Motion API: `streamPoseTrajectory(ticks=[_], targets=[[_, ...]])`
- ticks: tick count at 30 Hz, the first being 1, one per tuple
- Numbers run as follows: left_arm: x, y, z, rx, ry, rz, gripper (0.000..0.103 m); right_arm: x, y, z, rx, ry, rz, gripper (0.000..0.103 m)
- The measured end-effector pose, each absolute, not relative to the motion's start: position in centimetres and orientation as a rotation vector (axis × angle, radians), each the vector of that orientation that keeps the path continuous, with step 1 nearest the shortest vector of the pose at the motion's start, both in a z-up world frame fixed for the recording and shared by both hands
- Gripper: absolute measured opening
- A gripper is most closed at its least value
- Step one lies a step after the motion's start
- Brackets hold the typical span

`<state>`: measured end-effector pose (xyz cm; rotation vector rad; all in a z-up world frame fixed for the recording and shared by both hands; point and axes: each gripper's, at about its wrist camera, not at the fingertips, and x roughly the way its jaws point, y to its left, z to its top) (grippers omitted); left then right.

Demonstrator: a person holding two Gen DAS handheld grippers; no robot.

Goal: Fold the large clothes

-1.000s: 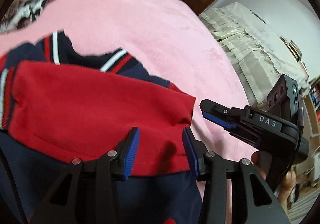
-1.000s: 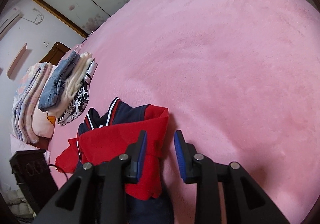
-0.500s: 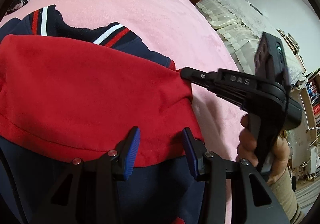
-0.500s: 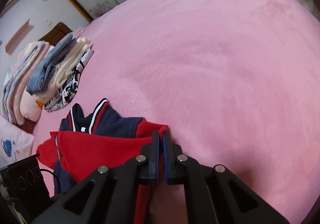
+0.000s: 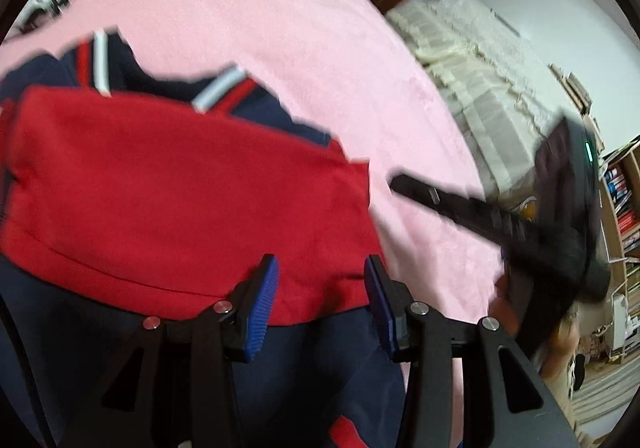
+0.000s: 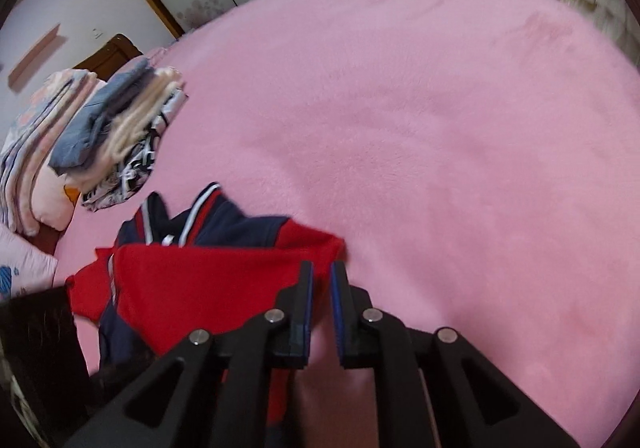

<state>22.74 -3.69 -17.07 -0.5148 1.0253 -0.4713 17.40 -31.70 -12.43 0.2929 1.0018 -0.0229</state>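
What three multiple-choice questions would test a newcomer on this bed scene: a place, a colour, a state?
1. Where is the pile of folded clothes?
A. on the pink blanket
B. on the floor
C. in a basket

2. What colours is the garment being folded?
A. green and white
B. red and navy
C. all yellow

3. How is the left gripper?
A. shut on the garment
B. shut on a pillow
C. open

Answers: 1 A, the pile sits on the blanket beyond the garment; 2 B, a red panel over navy cloth; 3 C, its blue pads stand wide apart.
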Motion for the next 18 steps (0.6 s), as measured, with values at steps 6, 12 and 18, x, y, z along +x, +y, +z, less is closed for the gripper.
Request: streamPoseTrajectory(ticks=[6, 12, 18], targets=[[22.2, 0.7, -14.1, -0.407, 0.908, -0.254, 0.042, 14.0, -28.1, -10.7, 0.282, 0.916, 0.023, 0.009], [22.6, 4.6, -14.9, -0.453, 0.936, -0.148, 0.042, 15.5, -23.0, -13.3, 0.254, 0.964, 0.097, 0.009], [22.4, 4.8, -16.4, -0.419, 0.975, -0.172, 0.043, 15.3, -24.9, -16.4, 0.117, 1.021, -0.134, 0.000]])
